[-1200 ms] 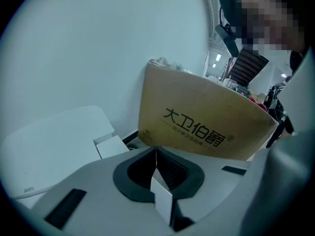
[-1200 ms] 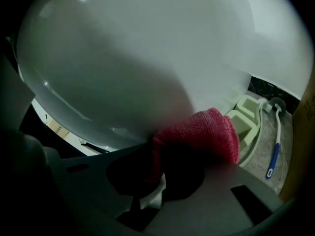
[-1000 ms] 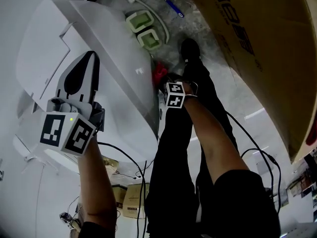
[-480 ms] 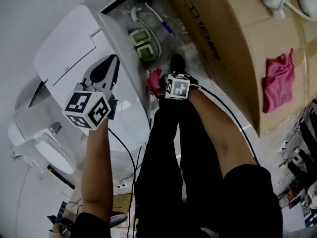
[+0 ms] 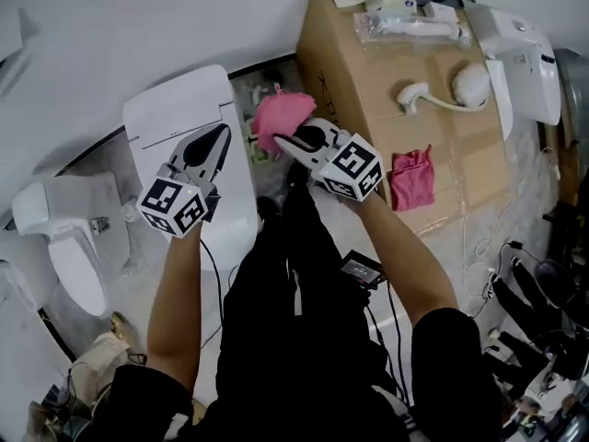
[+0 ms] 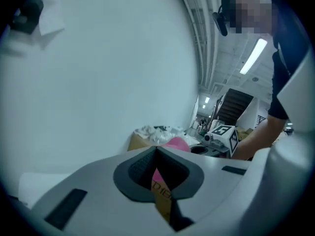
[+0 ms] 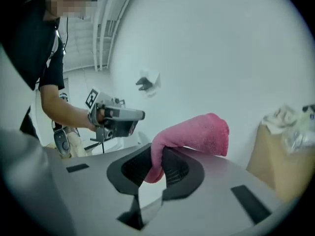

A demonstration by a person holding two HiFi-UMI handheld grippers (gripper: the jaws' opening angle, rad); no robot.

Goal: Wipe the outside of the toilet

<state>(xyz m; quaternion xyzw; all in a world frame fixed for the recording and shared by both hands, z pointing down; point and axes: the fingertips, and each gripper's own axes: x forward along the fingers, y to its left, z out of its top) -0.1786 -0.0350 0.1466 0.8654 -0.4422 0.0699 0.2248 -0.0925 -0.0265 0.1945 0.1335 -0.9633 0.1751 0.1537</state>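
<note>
Over the closed white toilet (image 5: pixel 170 109), the head view shows the left tongs (image 5: pixel 221 136) held just above the lid, while the right tongs (image 5: pixel 282 142) hold a pink cloth (image 5: pixel 281 116) up beside the toilet's right edge, off its surface, next to a cardboard box (image 5: pixel 368 90) where a second pink cloth (image 5: pixel 409 178) lies. Along the left gripper view, the left tongs (image 6: pixel 156 150) are together at the tips with nothing between them. Along the right gripper view, the right tongs (image 7: pixel 156 156) are clamped on one end of the cloth (image 7: pixel 197 134), the rest flopping forward over them.
</note>
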